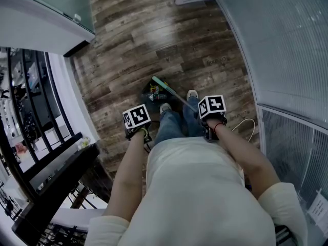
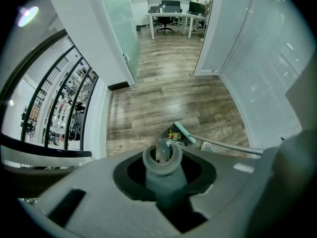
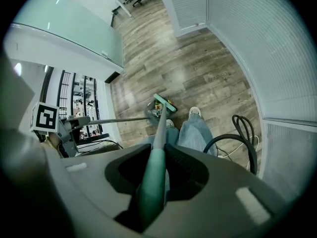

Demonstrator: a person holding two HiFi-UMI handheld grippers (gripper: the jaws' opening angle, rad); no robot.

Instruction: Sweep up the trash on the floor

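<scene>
Trash (image 2: 174, 134), colourful scraps, seems to lie in the dark dustpan (image 1: 147, 95) just beyond the shoes. Left gripper (image 2: 162, 171) clamps the dustpan's grey tubular handle (image 2: 161, 157), and right gripper (image 3: 155, 168) clamps the teal-gripped broom (image 3: 161, 128). Press the pan lip flat and sweep with short strokes.

On the wooden floor (image 1: 154, 29) rest a trash-filled dustpan (image 1: 148, 93) and a looped cable (image 3: 224, 135).

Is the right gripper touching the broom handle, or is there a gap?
Touching. In the right gripper view, the right gripper clamps the broom handle between its jaws.
</scene>
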